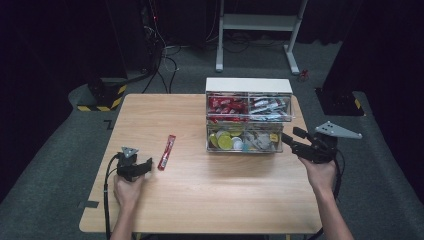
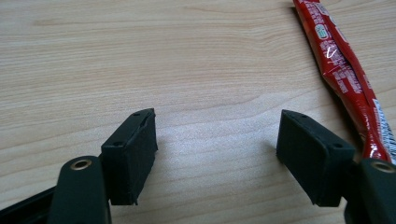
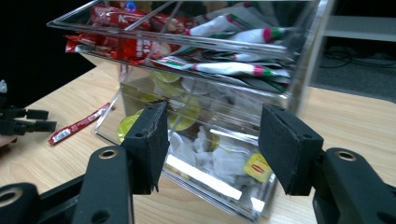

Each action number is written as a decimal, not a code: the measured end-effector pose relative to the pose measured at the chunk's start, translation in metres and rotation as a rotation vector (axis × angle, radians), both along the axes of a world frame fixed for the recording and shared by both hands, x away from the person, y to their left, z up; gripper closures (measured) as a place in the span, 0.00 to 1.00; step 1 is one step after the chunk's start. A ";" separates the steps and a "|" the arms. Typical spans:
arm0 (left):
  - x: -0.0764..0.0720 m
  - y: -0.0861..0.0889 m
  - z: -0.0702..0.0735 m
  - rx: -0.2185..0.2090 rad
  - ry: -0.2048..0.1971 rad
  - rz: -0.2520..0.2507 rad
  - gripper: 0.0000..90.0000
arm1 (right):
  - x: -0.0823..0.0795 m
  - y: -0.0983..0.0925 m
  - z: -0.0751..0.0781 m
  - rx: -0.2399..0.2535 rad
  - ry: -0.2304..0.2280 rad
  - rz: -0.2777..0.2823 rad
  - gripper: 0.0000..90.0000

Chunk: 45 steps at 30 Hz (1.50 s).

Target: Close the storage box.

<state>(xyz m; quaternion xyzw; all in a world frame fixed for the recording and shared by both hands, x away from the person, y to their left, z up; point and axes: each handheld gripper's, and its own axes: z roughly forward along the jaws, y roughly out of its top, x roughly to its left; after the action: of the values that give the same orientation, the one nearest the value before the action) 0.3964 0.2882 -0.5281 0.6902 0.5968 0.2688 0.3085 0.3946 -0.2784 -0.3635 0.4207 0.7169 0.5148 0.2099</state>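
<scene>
A clear two-drawer organizer with a white top stands at the back right of the wooden table. Its upper drawer holds red packets and white-green packets. The lower drawer holds yellow pods and tea bags. A red stick packet lies on the table left of centre. My left gripper rests open on the table, the red stick packet just off its right jaw and nothing between its jaws. My right gripper is open, pointing at the lower drawer's right front corner with nothing gripped.
The organizer sits close to the table's far and right edges. Bare wood stretches ahead of the left gripper. On the floor beyond are a black-and-yellow striped base at the left and a white stand's legs behind the table.
</scene>
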 end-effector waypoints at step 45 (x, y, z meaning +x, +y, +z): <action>0.000 0.000 0.000 0.001 0.001 -0.004 0.31 | -0.003 -0.014 -0.095 -0.017 0.104 -0.097 0.43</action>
<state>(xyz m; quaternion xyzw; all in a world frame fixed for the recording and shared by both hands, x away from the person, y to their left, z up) 0.3966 0.2883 -0.5281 0.6915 0.5956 0.2681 0.3085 0.3915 -0.2923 -0.4582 0.4794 0.7100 0.4751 0.2008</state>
